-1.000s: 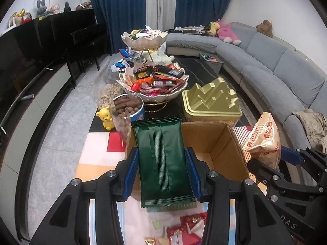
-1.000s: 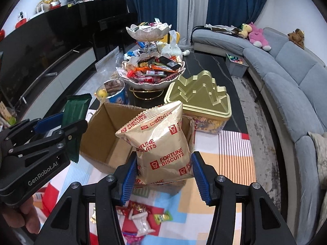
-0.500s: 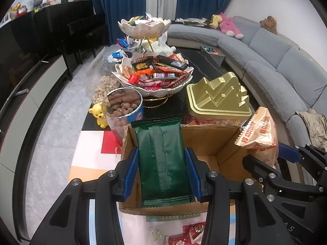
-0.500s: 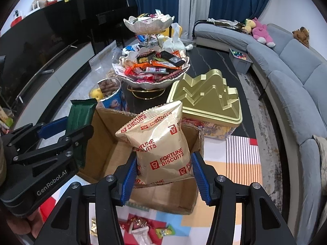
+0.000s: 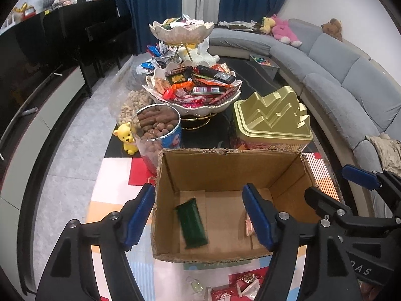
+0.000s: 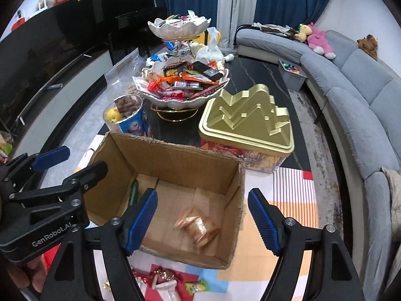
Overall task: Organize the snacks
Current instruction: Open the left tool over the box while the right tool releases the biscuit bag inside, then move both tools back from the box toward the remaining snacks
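Both jaws have just been opening, now spread, nothing between: left gripper (image 5: 198,218), right gripper (image 6: 203,219). Green packet (image 5: 191,223) and biscuit bag (image 6: 198,227) lie in the cardboard box (image 5: 225,168). Risk: a low jaw snags the box rim and drags it. Only the right view shows the bag whole; in the left view a jaw hides most of it, at 3 o'clock.

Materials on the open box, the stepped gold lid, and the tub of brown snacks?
Box: corrugated cardboard, matte brown; its top edge is ragged and torn. Gold lid: glossy gold with sharp moulded steps and highlights, probably plastic or thin metal; cannot tell which. Tub: clear wall, so likely plastic, with a printed blue label; the contents show through it.
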